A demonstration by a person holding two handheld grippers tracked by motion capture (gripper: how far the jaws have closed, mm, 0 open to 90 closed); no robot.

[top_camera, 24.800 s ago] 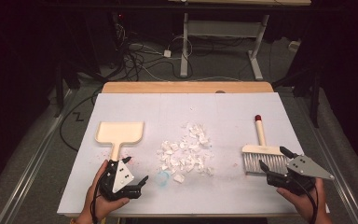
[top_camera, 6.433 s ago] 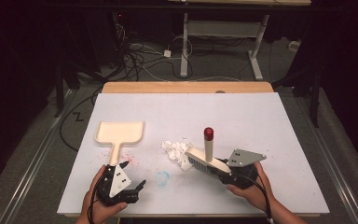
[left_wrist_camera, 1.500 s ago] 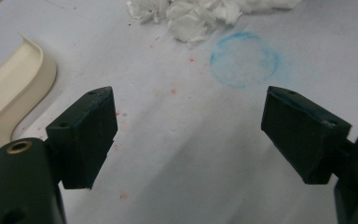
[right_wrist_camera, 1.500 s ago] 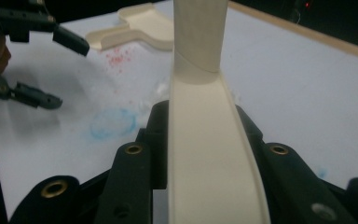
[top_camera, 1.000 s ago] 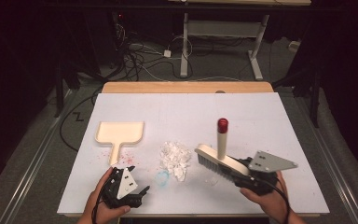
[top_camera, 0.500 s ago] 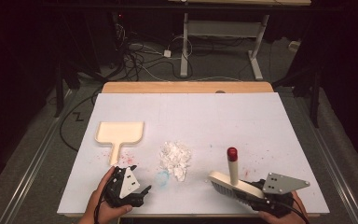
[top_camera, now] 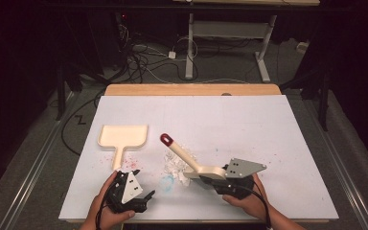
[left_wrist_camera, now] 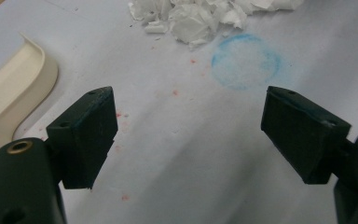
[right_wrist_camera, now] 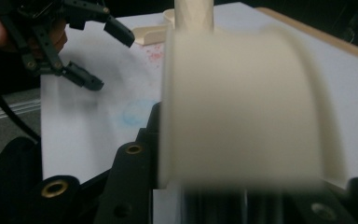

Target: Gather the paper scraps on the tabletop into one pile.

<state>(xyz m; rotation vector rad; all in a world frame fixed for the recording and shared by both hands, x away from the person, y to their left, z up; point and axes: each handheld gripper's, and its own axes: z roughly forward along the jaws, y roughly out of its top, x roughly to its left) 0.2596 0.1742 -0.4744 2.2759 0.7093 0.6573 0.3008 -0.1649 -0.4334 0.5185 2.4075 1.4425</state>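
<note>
- Right tongs (top_camera: pixel 210 176) clamped on brush (top_camera: pixel 191 165) head, handle slanting up-left over paper scraps (top_camera: pixel 175 163) mid-bench.
- Keep bristles flat, sweep scraps toward dustpan (top_camera: pixel 123 138).
- Left tongs (top_camera: pixel 141 200) apart, empty, near dustpan handle; grab and steady it.

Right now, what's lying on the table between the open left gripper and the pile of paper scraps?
In the left gripper view, bare white table with small red specks, and a faint blue ring just short of the paper scraps.

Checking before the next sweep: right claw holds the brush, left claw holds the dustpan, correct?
Not quite. The left claw is open and empty, as the left gripper view shows; the dustpan lies free. The right claw does hold the brush.
</note>
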